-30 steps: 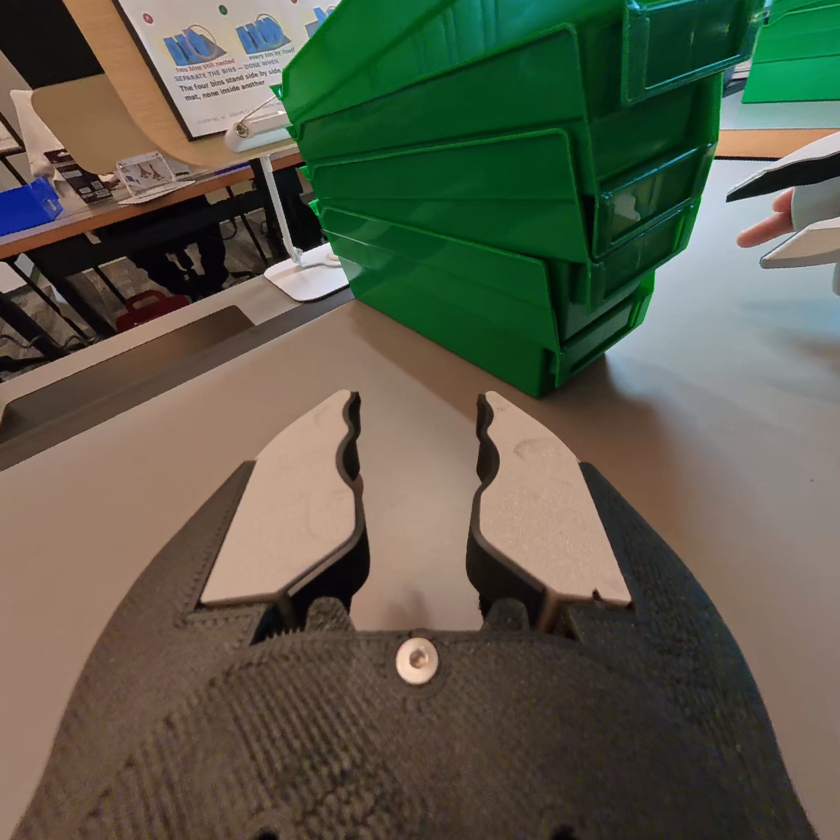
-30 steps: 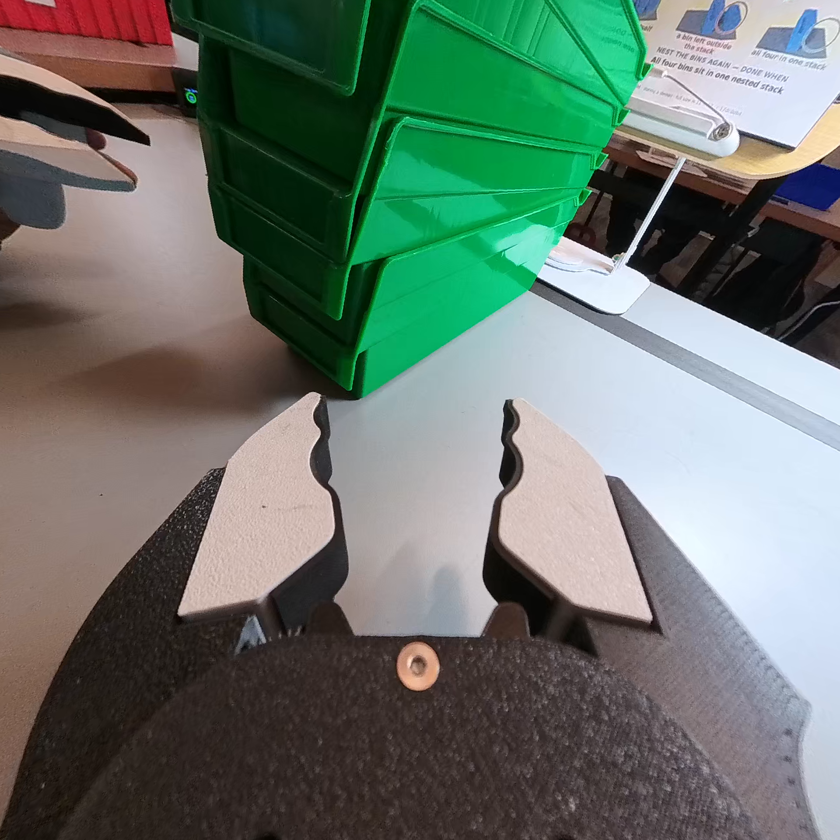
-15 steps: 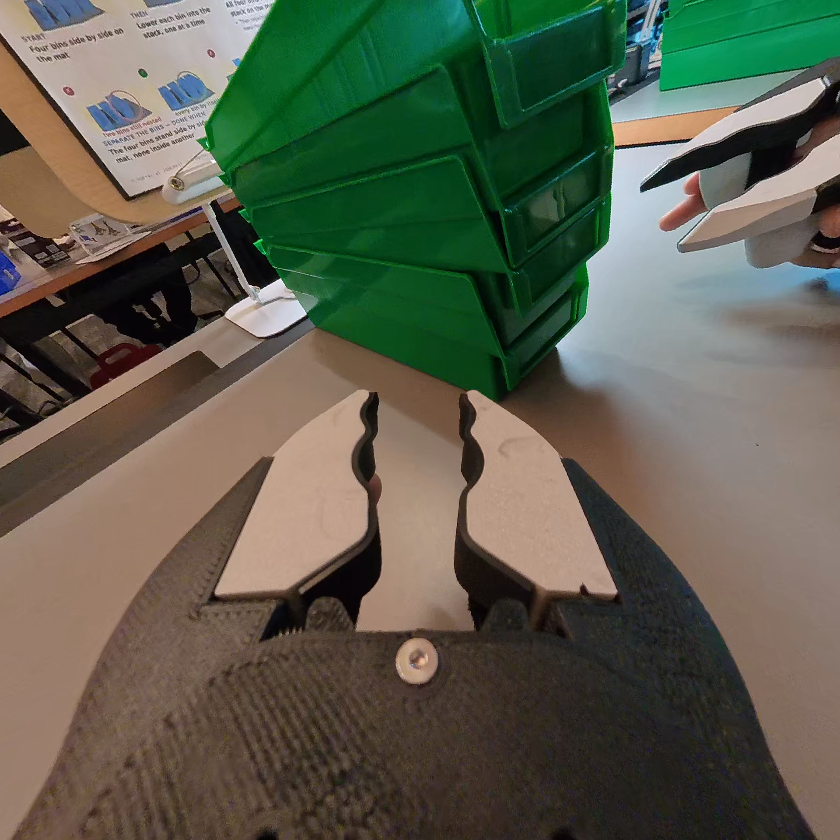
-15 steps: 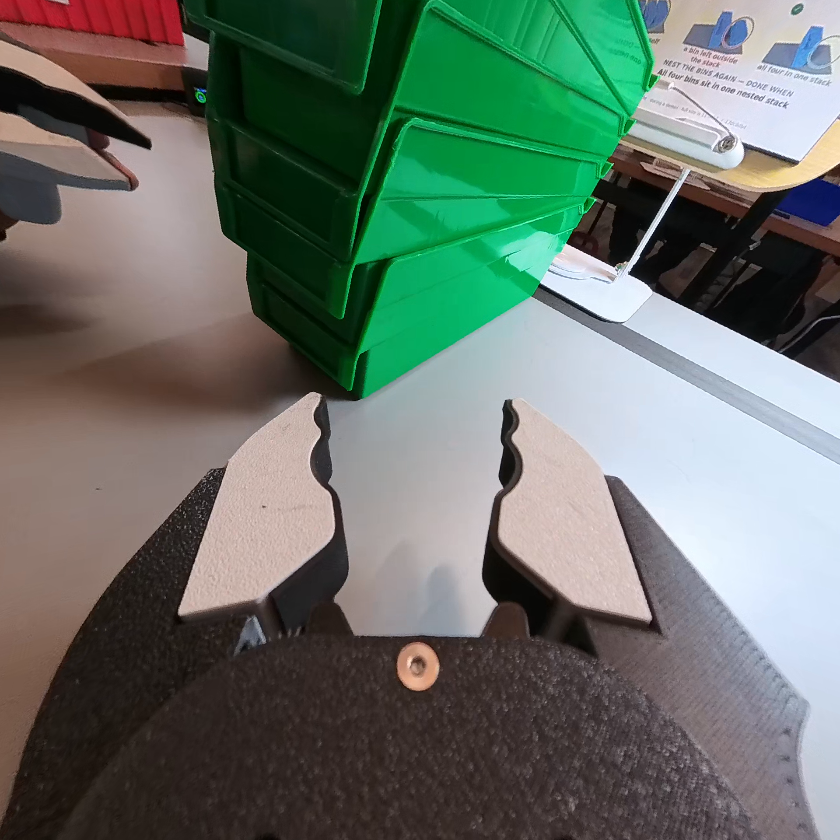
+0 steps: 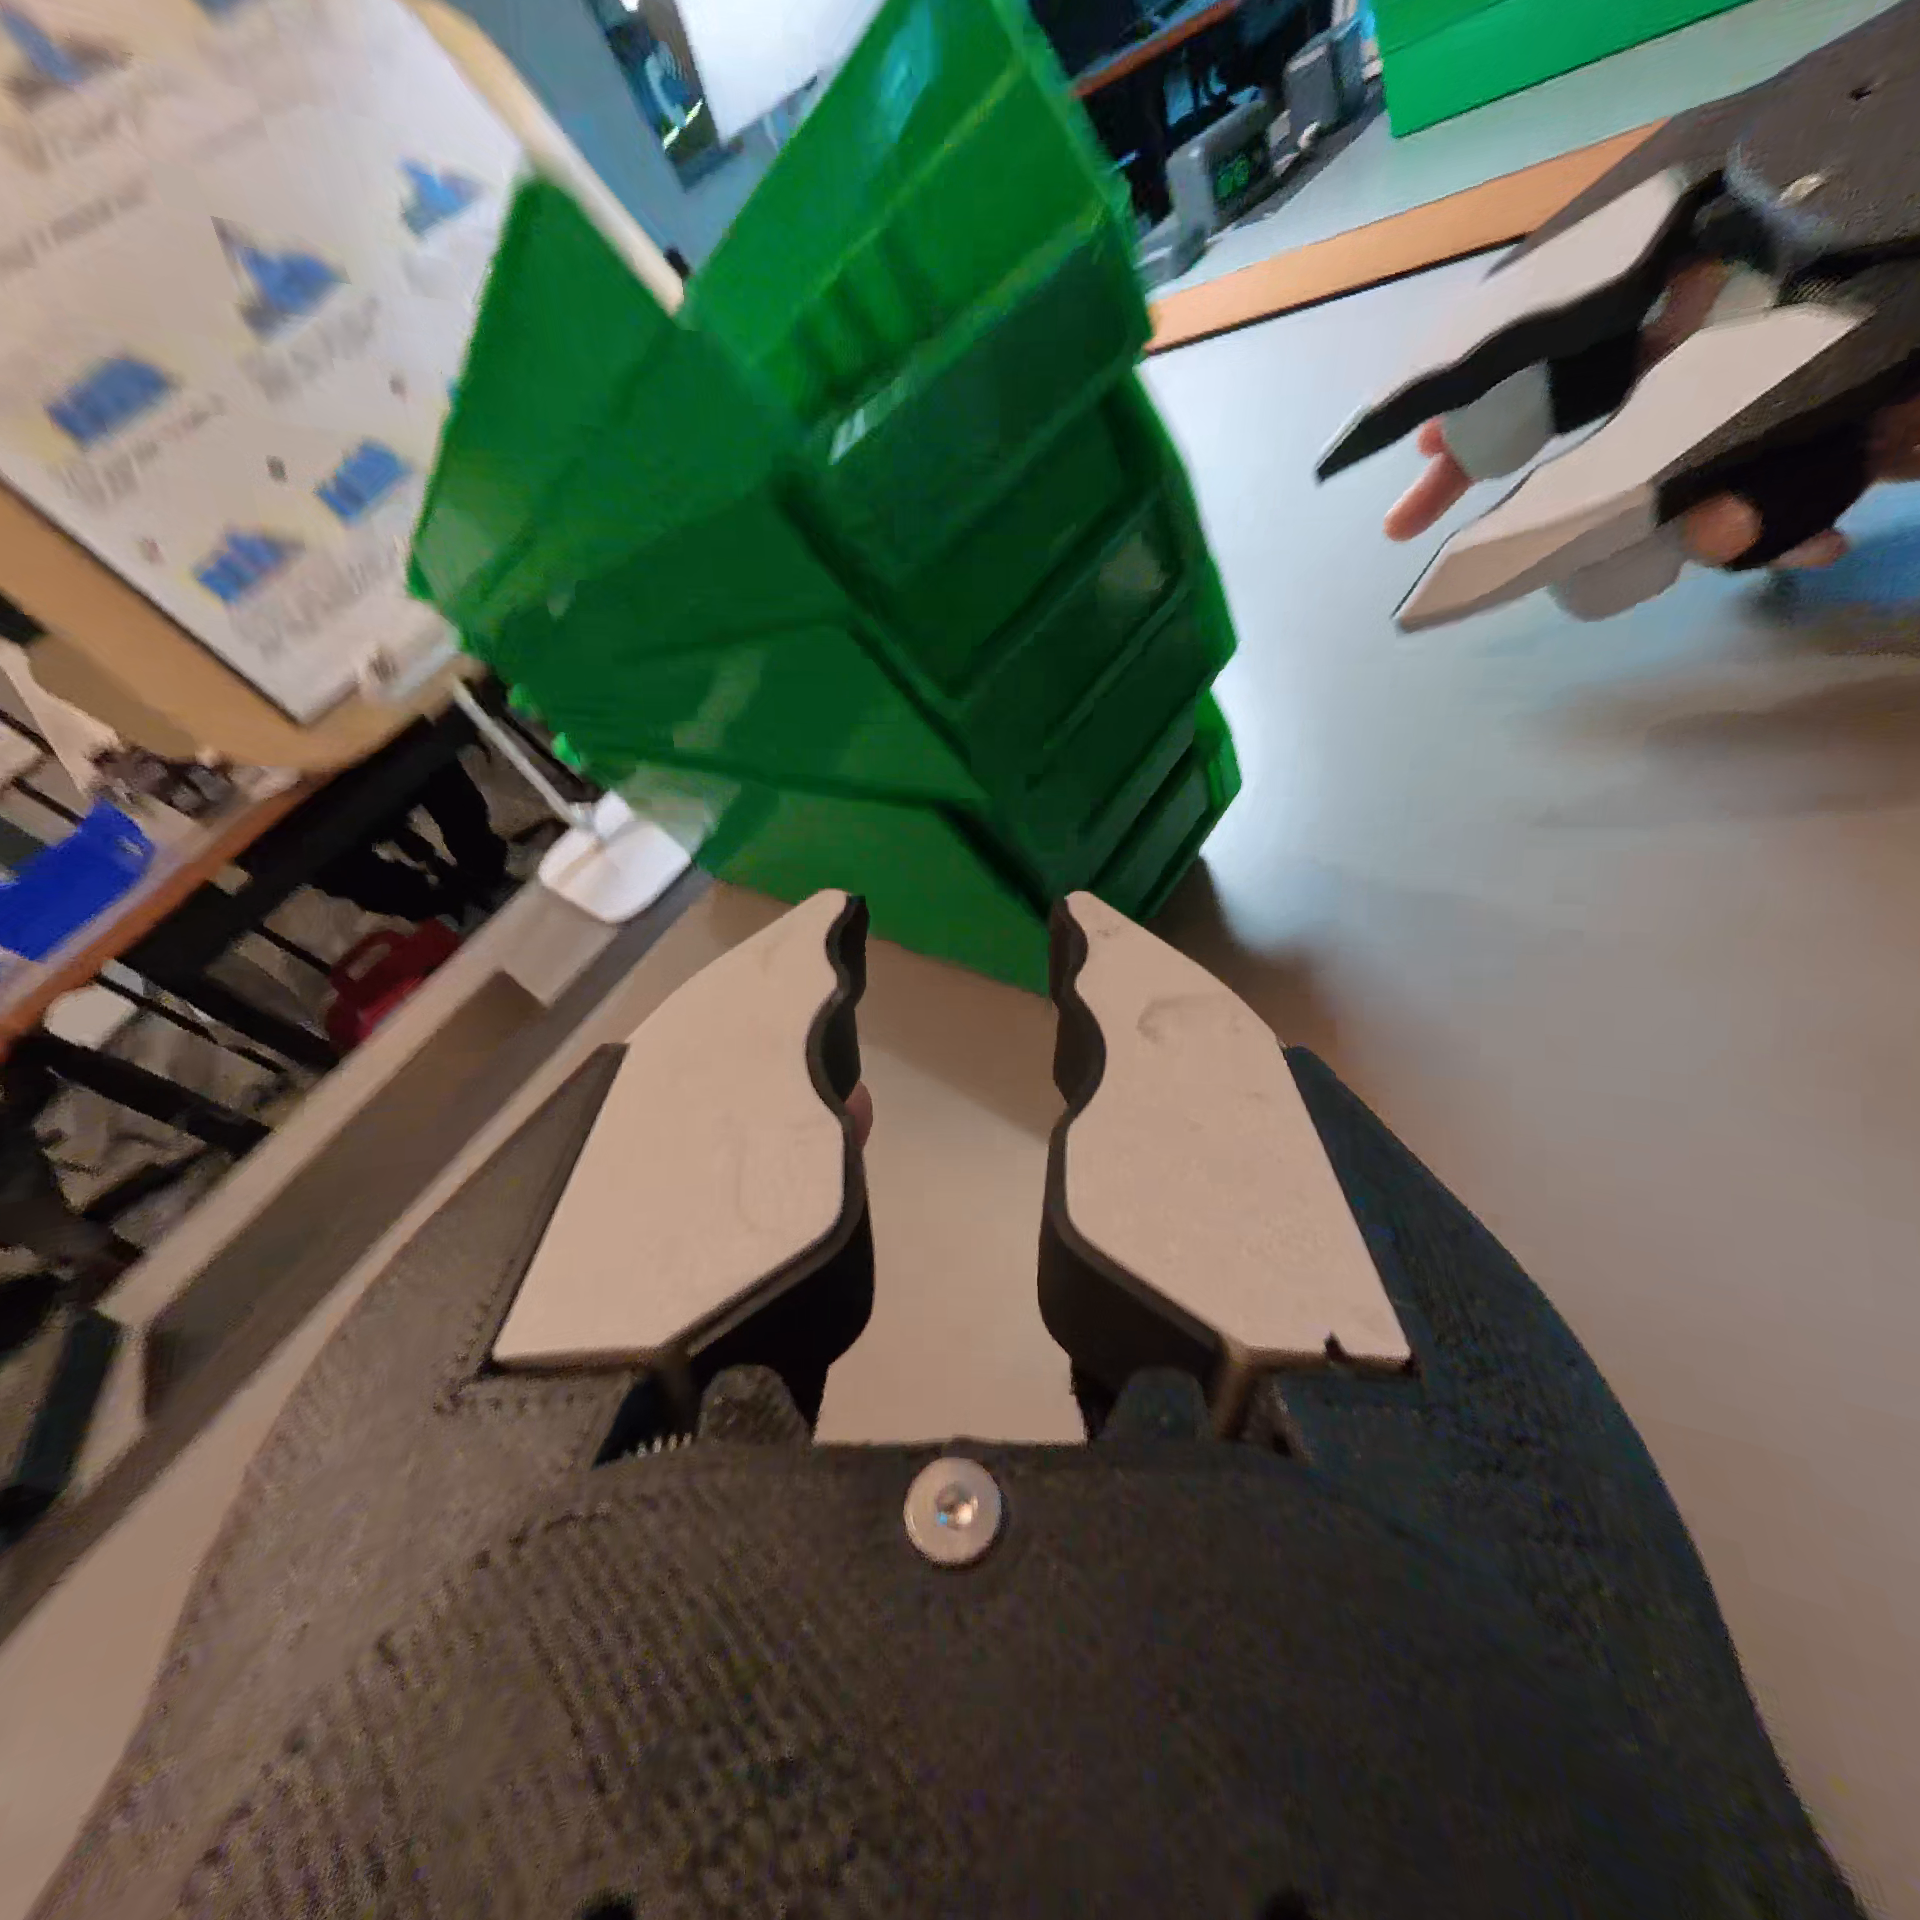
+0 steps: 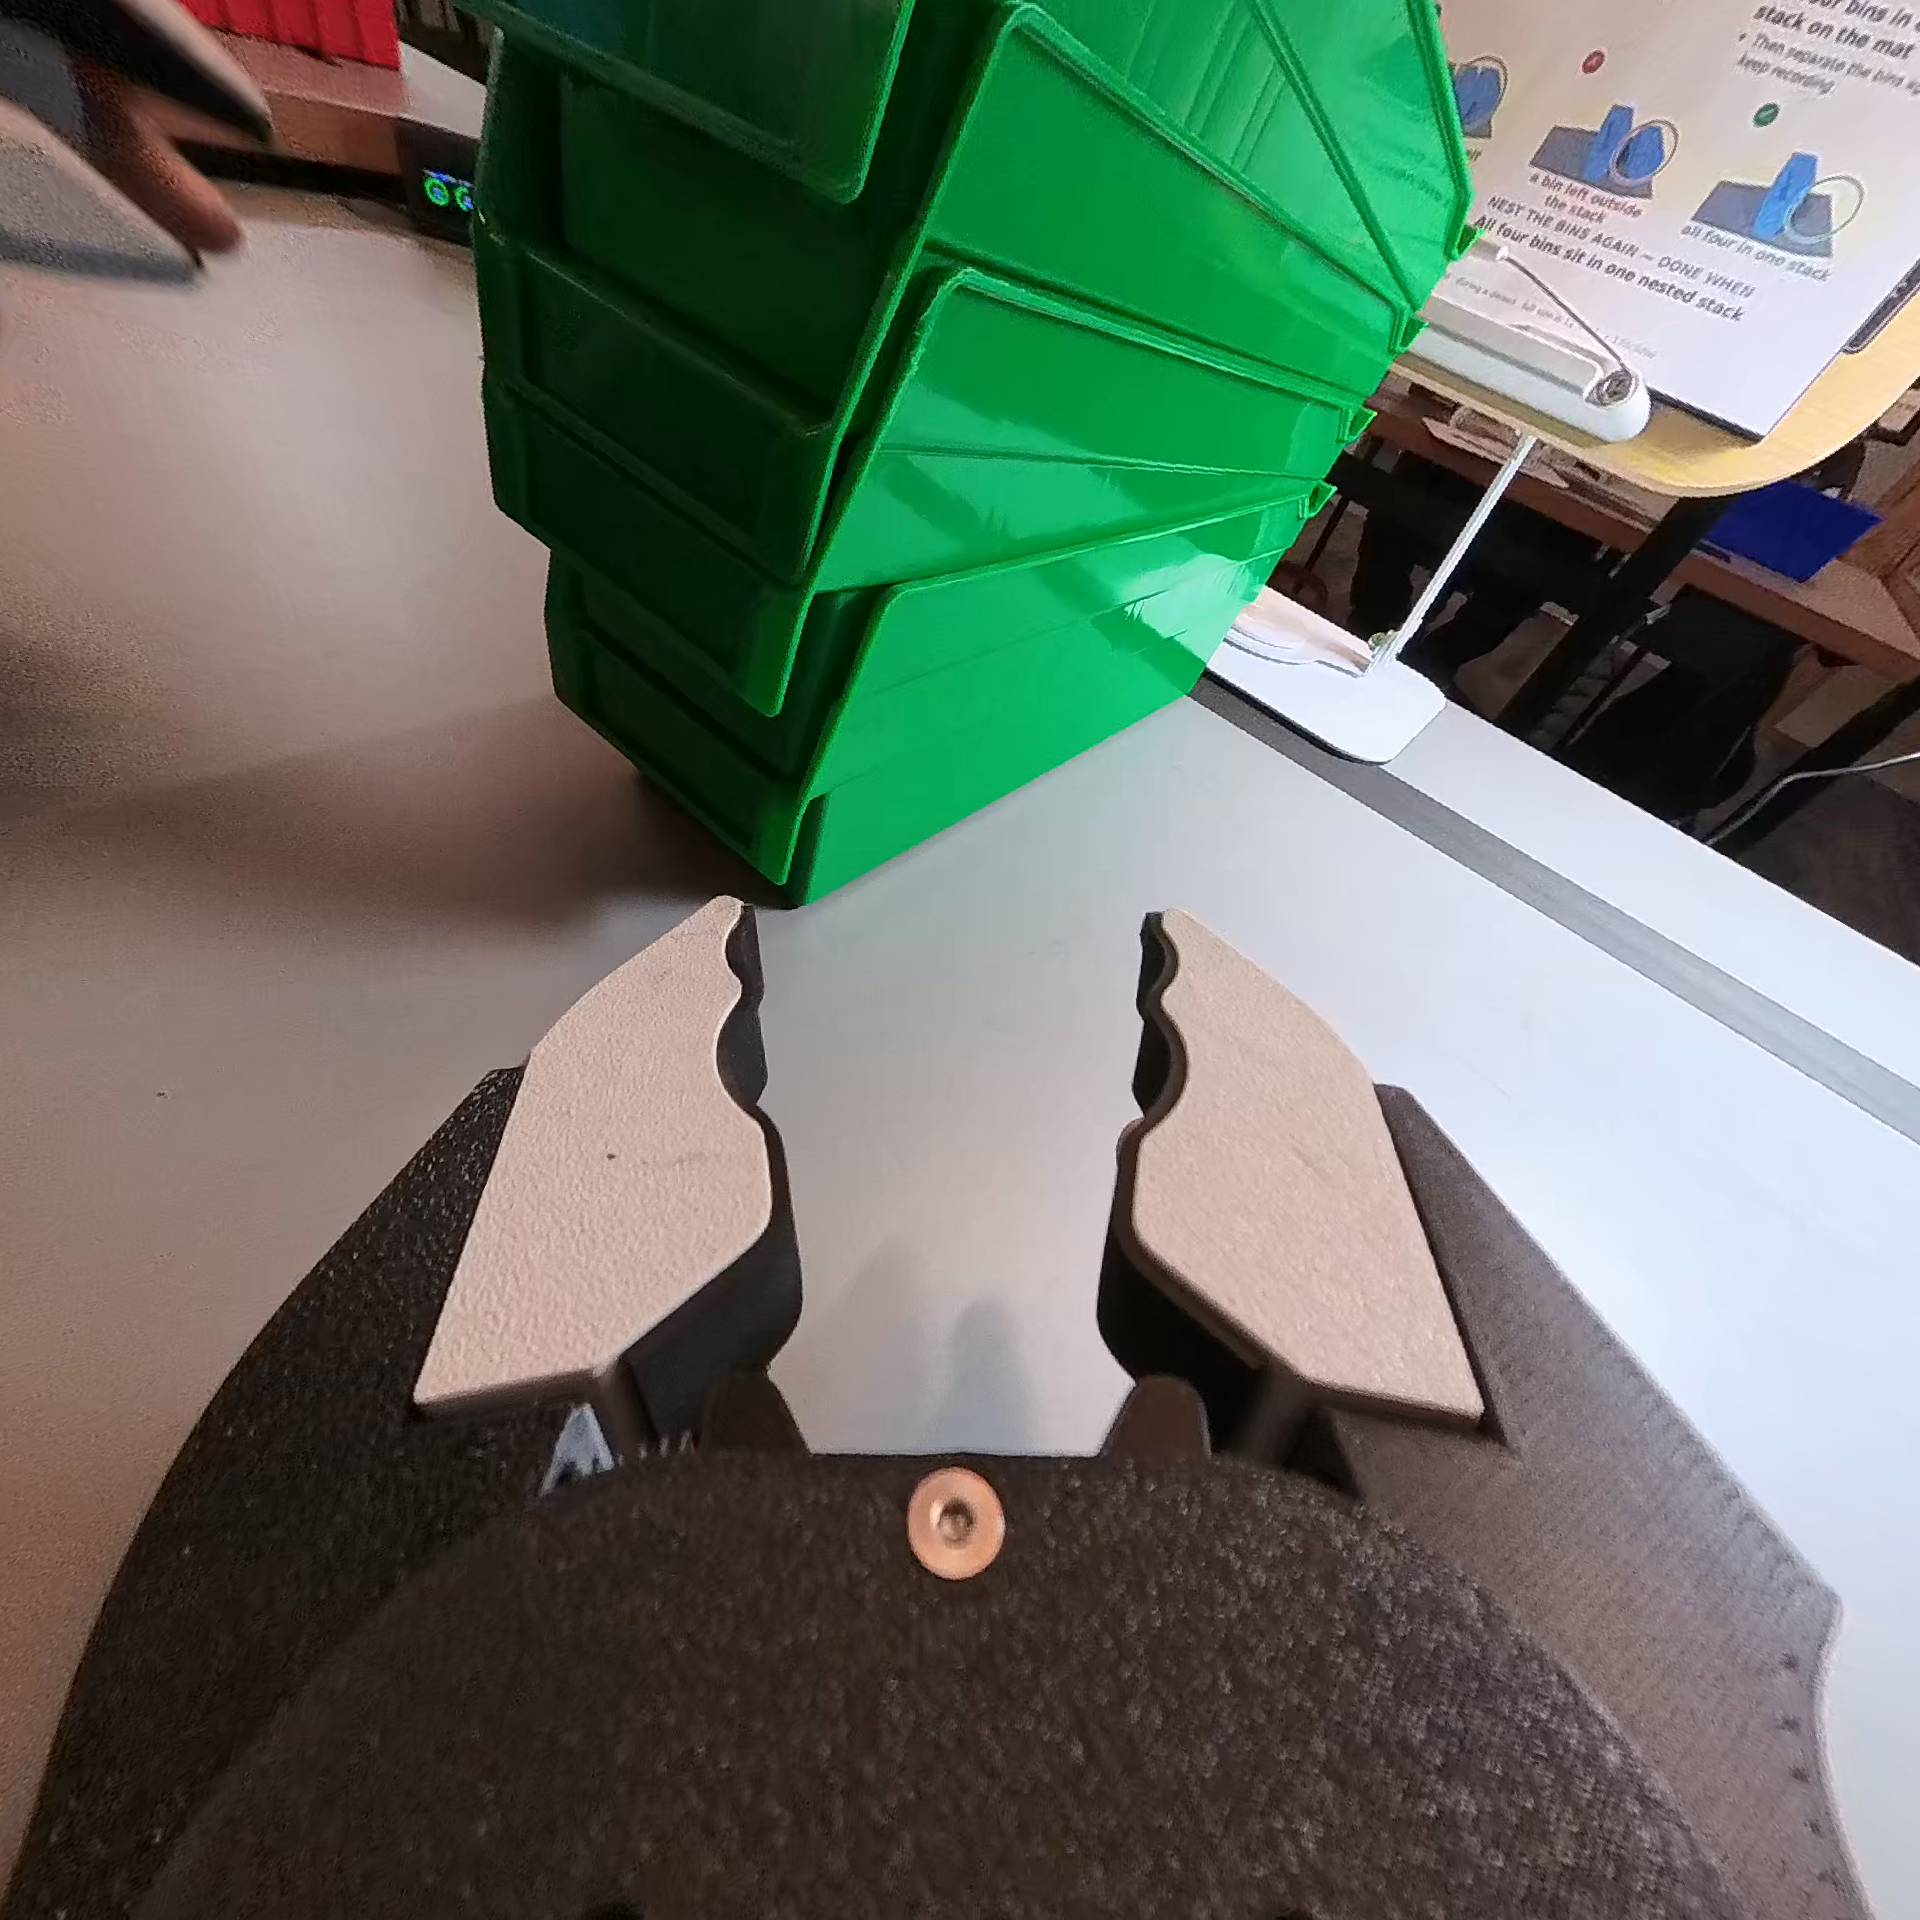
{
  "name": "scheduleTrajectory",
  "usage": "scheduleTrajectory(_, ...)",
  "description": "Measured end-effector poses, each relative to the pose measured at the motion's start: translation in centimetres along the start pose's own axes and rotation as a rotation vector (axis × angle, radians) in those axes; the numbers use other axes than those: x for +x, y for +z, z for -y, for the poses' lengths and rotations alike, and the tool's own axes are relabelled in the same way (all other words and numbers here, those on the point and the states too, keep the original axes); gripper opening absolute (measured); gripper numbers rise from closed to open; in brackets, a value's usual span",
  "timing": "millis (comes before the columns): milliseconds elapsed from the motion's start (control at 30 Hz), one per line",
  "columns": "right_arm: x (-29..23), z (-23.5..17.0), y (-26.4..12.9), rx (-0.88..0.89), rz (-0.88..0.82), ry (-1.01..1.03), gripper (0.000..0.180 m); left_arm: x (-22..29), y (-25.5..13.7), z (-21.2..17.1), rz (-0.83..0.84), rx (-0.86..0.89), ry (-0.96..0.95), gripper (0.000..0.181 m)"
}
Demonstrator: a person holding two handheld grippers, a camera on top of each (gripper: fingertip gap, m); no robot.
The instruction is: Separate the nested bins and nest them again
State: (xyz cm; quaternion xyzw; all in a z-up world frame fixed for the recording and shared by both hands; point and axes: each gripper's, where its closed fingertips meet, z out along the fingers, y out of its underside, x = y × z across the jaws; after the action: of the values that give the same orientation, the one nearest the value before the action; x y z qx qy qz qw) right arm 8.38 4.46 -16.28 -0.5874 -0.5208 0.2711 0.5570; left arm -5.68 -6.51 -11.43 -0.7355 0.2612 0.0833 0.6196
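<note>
- While the grey table (image 6: 312,644) fills most of both views, its far edge ends in a darker strip on the right wrist side.
- Nested one inside another, the green bins (image 6: 997,436) stand as a leaning stack on the table; I count at least four, but the top is cut off in the right wrist view and smeared in the left (image 5: 852,582).
- A white instruction poster (image 6: 1714,177) on a wooden board behind the stack bears blue drawings and printed lines; in the left wrist view it is too blurred to read.
- The right gripper (image 6: 951,920) hovers low over the table with a wide gap between its fingers and nothing in it; the stack's bottom corner lies just ahead of the left fingertip, not touching.
- The left gripper (image 5: 956,914) shows a narrower gap, also holding nothing, with the stack's base directly beyond the tips; whether they touch is unclear.
- A white lamp (image 6: 1538,364) on a thin stem stands behind the bins.
- Label slots on the bin fronts look blank, as far as can be told.
</note>
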Motion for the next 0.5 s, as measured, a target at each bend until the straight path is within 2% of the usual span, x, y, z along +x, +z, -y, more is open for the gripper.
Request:
scheduleTrajectory(100, 0.1, 0.1, -0.1, 0.007, -0.003, 0.009, 0.069, 0.4, -0.3, 5.0, 0.015, 0.015, 0.125, 0.034)
scheduleTrajectory(267, 0.5, 0.1, -0.5, 0.009, -0.024, 0.004, 0.067, 1.8, 2.1, 10.8, -0.093, -0.131, 0.277, 0.042)
scheduleTrajectory(400, 0.8, 0.2, -0.7, 0.016, -0.032, 0.011, 0.066, 1.8, 5.7, 9.9, -0.173, -0.409, 0.439, 0.051)
scheduleTrajectory(500, 0.9, 0.3, -0.8, 0.024, -0.016, 0.037, 0.066, 1.8, 7.2, 6.6, -0.294, -0.650, 0.448, 0.057)
